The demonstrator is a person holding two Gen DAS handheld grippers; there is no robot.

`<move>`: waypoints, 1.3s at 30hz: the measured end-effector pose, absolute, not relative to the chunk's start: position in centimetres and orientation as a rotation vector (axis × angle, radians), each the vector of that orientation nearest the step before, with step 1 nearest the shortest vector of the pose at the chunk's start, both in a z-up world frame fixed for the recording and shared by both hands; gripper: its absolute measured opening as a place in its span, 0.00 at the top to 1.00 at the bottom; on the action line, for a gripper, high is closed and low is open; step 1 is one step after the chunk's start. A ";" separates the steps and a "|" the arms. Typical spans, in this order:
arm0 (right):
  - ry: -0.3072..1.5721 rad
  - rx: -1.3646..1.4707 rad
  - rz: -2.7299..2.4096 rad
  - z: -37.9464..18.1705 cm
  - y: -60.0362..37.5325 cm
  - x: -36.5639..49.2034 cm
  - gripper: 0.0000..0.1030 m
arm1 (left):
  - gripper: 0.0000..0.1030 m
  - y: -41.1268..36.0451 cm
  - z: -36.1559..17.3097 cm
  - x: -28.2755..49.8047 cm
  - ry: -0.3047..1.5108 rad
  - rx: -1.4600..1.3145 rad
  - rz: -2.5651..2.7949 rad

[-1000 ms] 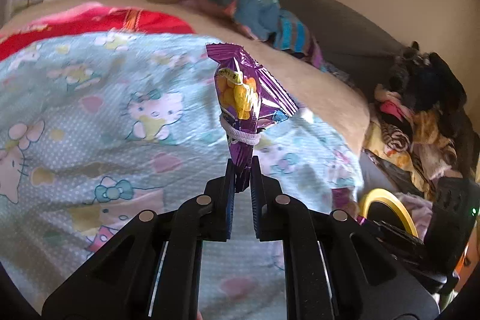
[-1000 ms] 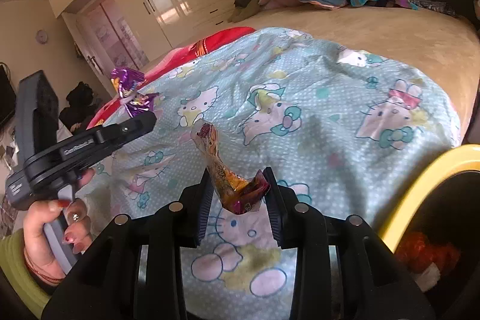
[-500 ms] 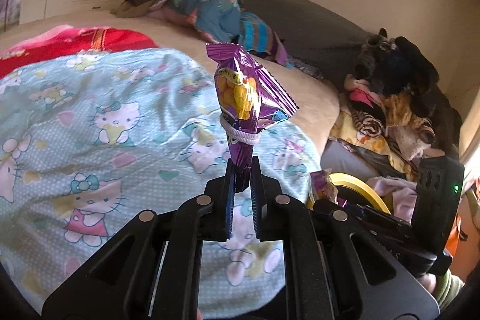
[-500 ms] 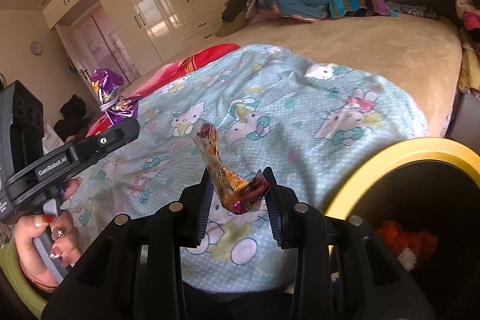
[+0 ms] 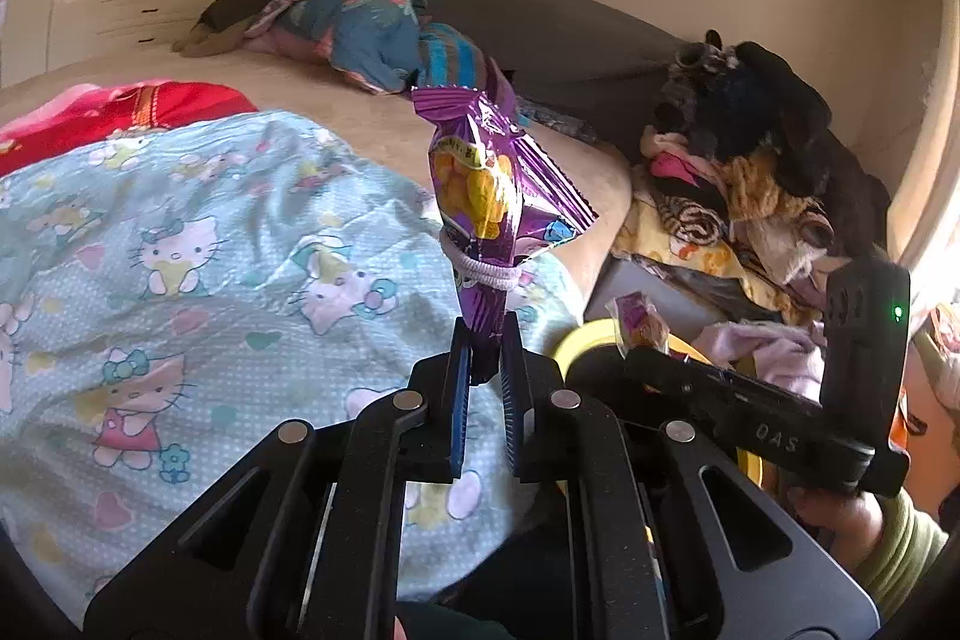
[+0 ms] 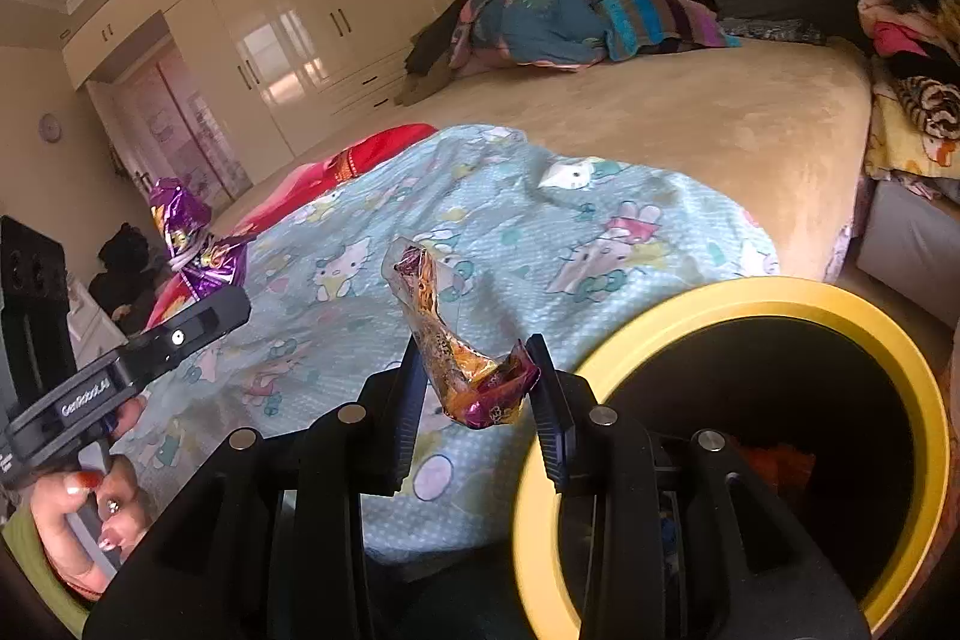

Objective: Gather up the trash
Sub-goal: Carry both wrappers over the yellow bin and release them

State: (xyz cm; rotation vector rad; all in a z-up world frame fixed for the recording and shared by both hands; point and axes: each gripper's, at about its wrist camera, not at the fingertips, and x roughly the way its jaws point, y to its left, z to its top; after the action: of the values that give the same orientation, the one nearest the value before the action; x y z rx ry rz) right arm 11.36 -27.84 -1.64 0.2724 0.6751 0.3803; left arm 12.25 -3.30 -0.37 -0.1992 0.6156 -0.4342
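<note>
My left gripper (image 5: 485, 349) is shut on the bottom tail of a purple snack bag (image 5: 489, 184), tied with a white band and standing upright above the bed. A crumpled clear and orange wrapper (image 6: 465, 358) is pinched in my right gripper (image 6: 477, 370), just left of the yellow-rimmed bin (image 6: 606, 358). Orange and white trash lies inside the bin. In the right wrist view the left gripper (image 6: 231, 298) and purple bag (image 6: 192, 241) show at the left. The right gripper (image 5: 636, 355), its wrapper (image 5: 639, 322) and the bin rim (image 5: 579, 340) show in the left wrist view.
A bed with a light blue cartoon-cat blanket (image 6: 510, 244), a red blanket (image 6: 360, 157) and a beige cover (image 6: 690, 112) fills the middle. Bundled bedding (image 6: 576, 16) lies at the far side. A clothes pile (image 5: 750, 160) stands right of the bed. Wardrobes (image 6: 300, 16) line the back wall.
Both grippers have travelled right along the bed toward the bin, each still holding its trash. The yellow rim now fills much more of the right wrist view.
</note>
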 end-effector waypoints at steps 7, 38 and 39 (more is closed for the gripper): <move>0.663 0.290 0.338 -1.3 -29.6 10.6 0.69 | 0.94 -5.2 -0.2 11.1 0.614 -0.158 -0.476; 0.662 0.402 0.099 -2.6 -39.5 10.1 0.69 | 0.94 -14.2 -3.0 8.5 0.720 0.013 -0.644; 0.664 0.407 0.092 -2.8 -39.7 10.0 0.68 | 0.94 -14.5 -3.2 8.5 0.728 0.018 -0.648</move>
State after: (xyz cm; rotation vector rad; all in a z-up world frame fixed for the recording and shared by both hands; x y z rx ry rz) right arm 10.05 -39.75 -2.82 0.4069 0.6640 0.0923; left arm 8.46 -14.54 -3.23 0.0181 0.7278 -0.6477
